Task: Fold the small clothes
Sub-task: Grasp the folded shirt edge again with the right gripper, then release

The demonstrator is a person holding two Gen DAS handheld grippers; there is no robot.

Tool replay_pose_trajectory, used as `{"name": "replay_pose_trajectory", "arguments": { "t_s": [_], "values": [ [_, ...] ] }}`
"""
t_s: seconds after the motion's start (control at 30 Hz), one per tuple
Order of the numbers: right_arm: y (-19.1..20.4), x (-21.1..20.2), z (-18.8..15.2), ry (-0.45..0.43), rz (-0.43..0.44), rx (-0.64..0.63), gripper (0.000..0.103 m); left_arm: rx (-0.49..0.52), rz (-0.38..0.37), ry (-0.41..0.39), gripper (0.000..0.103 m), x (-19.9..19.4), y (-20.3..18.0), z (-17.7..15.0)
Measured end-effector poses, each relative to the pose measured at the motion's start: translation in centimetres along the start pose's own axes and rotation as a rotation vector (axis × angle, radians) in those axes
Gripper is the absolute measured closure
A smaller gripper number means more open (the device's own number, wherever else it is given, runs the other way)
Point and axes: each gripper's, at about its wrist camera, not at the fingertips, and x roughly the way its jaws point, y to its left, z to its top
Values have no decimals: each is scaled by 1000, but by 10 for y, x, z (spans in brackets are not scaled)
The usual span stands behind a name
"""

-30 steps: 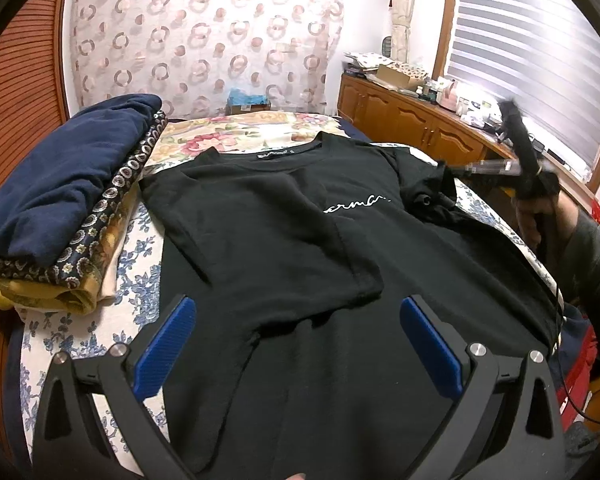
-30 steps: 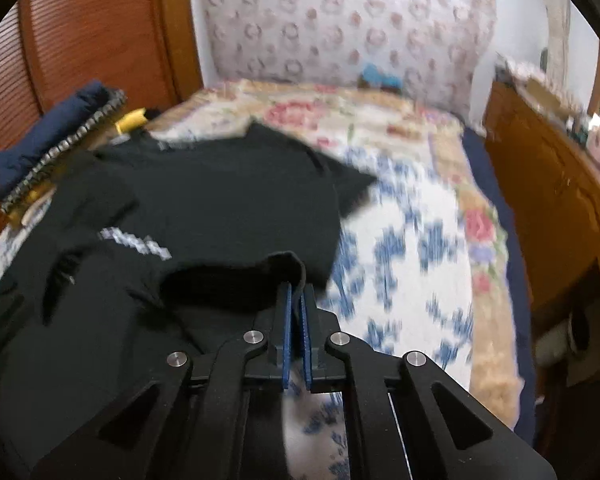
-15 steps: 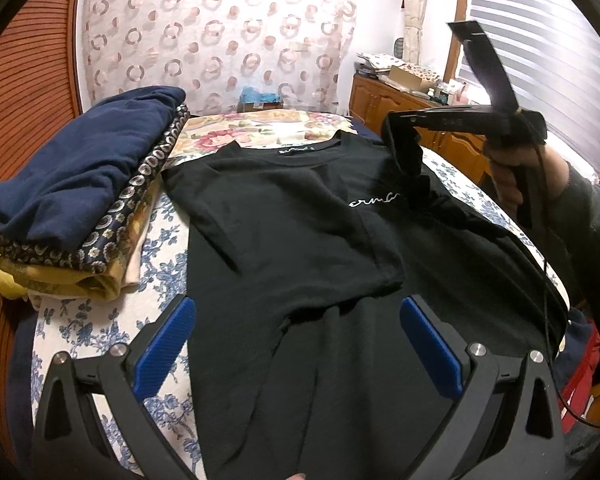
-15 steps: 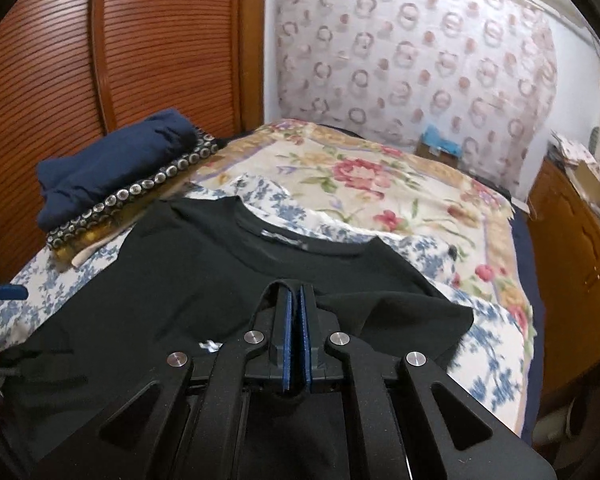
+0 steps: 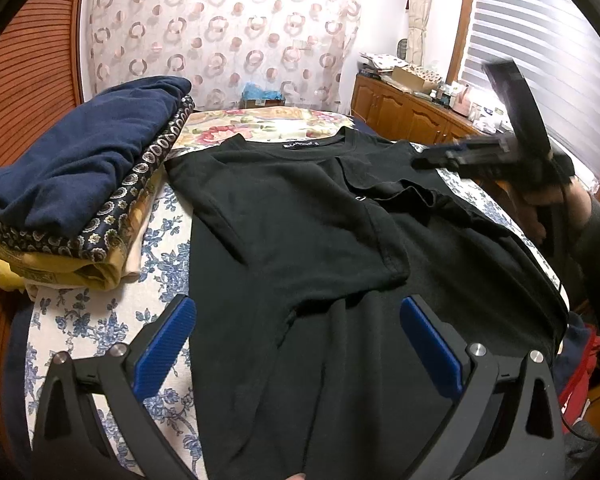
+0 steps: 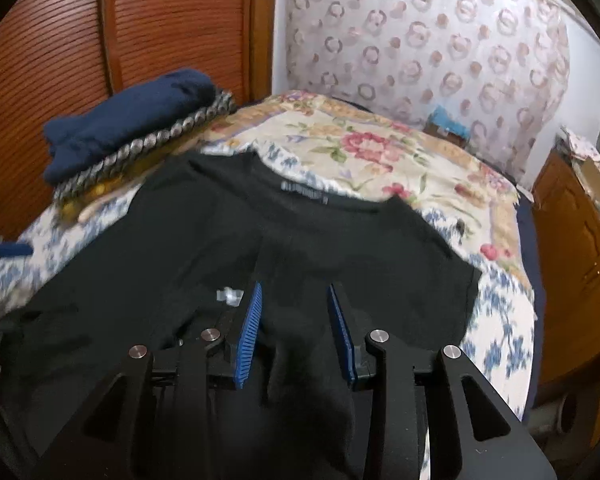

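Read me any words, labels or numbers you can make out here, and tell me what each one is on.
Nothing can be read here.
Neck label of the black T-shirt: pale lettering, too small and blurred to read.
White script on the shirt's chest: mostly covered by the folded sleeve, unreadable.
Boxes and papers on the wooden cabinet: too small to read.

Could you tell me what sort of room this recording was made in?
Most likely a home bedroom. A black T-shirt lies spread on a bed with a floral bedspread, beside a stack of folded clothes. A patterned curtain and a wooden cabinet under a window blind fit that too.
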Motion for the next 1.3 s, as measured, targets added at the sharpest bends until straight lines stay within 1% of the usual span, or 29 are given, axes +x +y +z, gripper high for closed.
{"name": "replay_pose_trajectory", "arguments": {
  "t_s": [0.13,0.27,0.37,0.43,0.5,0.63,0.73,0.87,0.97,1.03,1.1,1.3],
  "values": [
    [-9,9,-27,66,0,32,70,7,-4,4,0,3,-3,0],
    [-24,18,-42,89,7,105,70,11,-1,10,0,6,-5,-1],
    [-27,20,-45,79,42,138,70,8,2,14,0,7,-5,-1],
    [-24,19,-46,75,70,133,85,7,3,15,0,8,-4,-1],
    [-18,13,-46,53,90,117,91,7,4,14,0,7,-4,-1],
    [-8,-12,-49,-13,106,96,94,4,8,13,0,6,-2,-1],
    [1,-31,-55,-47,123,78,94,-1,12,9,0,5,0,-2],
    [9,-46,-65,-42,140,61,93,-9,16,6,0,4,3,-2],
    [15,-45,-73,-14,149,55,87,-10,21,5,0,4,5,-1],
    [17,-44,-78,4,133,46,73,-7,27,5,0,4,7,0],
    [16,-45,-82,12,108,55,66,-7,34,0,0,3,9,2],
    [2,-47,-84,-9,86,91,57,-2,37,-26,0,3,26,20]
  ]
}}
